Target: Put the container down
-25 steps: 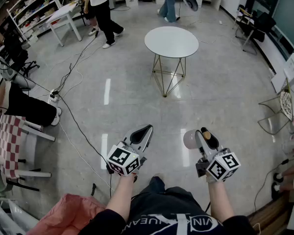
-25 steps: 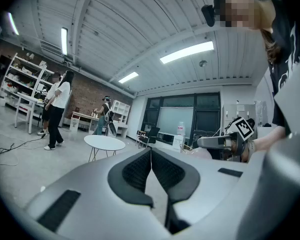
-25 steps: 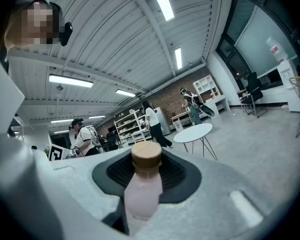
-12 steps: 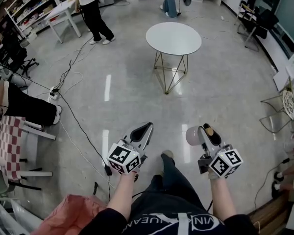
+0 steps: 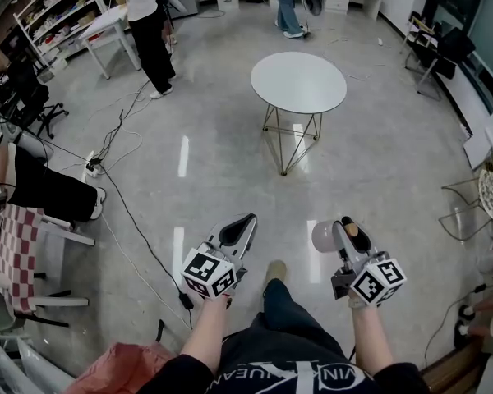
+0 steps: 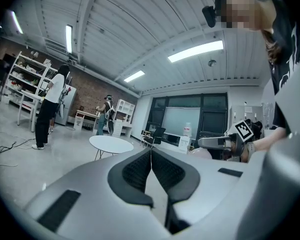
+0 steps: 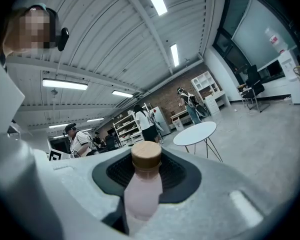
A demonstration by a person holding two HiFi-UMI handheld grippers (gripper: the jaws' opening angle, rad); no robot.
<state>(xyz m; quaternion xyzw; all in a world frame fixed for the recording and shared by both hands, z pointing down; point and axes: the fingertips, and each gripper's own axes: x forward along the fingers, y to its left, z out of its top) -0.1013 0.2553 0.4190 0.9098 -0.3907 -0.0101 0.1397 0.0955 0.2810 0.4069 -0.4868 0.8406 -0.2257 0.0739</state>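
Holding steady: right hand-held gripper (image 5: 345, 230) was closed part-way on the container (image 7: 141, 191), a pale pink bottle w/ tan cap, upright betw. the pads. Grip same as a sec ago. Left hand-held gripper (image 5: 237, 231) had jaws pressed together, nothing in them, carried beside the right.

Changed: wearer's shoe (image 5: 277, 271) was out in front, not there a sec earlier, so mid-stride. Table (image 5: 298, 82) sat a bit lower in the head view than before; reads as approach. Standing person (image 5: 145, 23) had drifted further toward the shelves, away from the table.

Meaning for task: container was in the air over the floor (image 5: 230, 162), well apart from the table. Put-down not begun, prob. more steps needed first.

Edges/room:
- Table top round, white, bare, on thin wire legs. Rim all round, so aim toward the middle, not the near edge.
- Floor betw. wearer and table was open and glossy.
- Cable (image 5: 127, 212) ran along the left, ending near the left foot line. Trip risk if path veers left.
- Wire chair (image 5: 468, 208) at far right, well clear.
- Straight line ahead looked free.
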